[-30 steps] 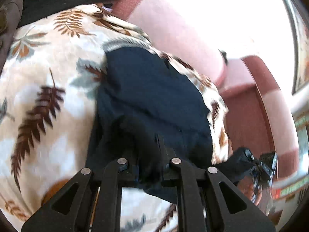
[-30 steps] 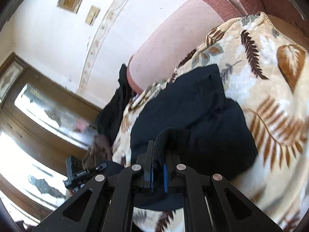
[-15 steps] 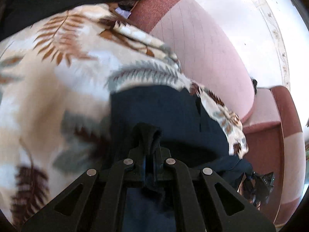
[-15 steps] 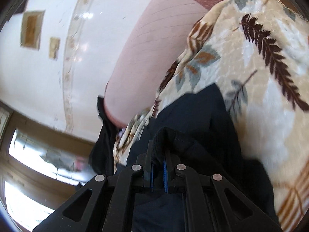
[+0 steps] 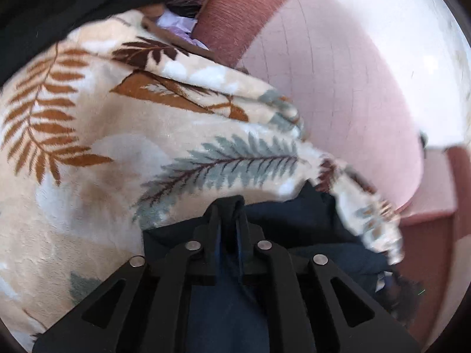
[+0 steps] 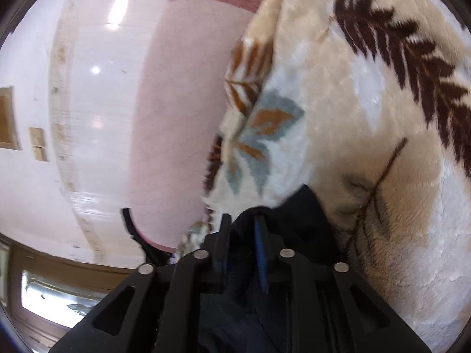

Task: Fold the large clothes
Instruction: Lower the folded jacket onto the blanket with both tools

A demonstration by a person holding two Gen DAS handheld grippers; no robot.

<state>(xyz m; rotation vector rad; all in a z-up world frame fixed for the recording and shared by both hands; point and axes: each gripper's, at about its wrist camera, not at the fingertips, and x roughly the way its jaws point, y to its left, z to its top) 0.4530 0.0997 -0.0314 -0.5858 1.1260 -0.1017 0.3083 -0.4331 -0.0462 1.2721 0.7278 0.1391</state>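
Pink sofa (image 5: 338, 88), draped in a leaf-print blanket (image 5: 117, 135), bears the dark garment (image 5: 309, 220), pinched by the left gripper (image 5: 228, 217), while the right gripper (image 6: 241, 229), opening around its fold, is best parted fully before withdrawal.

- Setting was a home, most likely a living room — soft furniture and domestic furnishings throughout.
- A pink upholstered sofa (image 5: 338, 88) with darker rust-red trim filled much of both wrist views.
- A plush cream blanket (image 5: 117, 147) printed with brown and grey-green fern leaves was draped over the seat.
- A glossy pale tiled floor (image 6: 97, 88) with a patterned border strip reflected ceiling lights.
- A wooden cabinet with glass panes (image 6: 53, 300) stood at the floor's edge.
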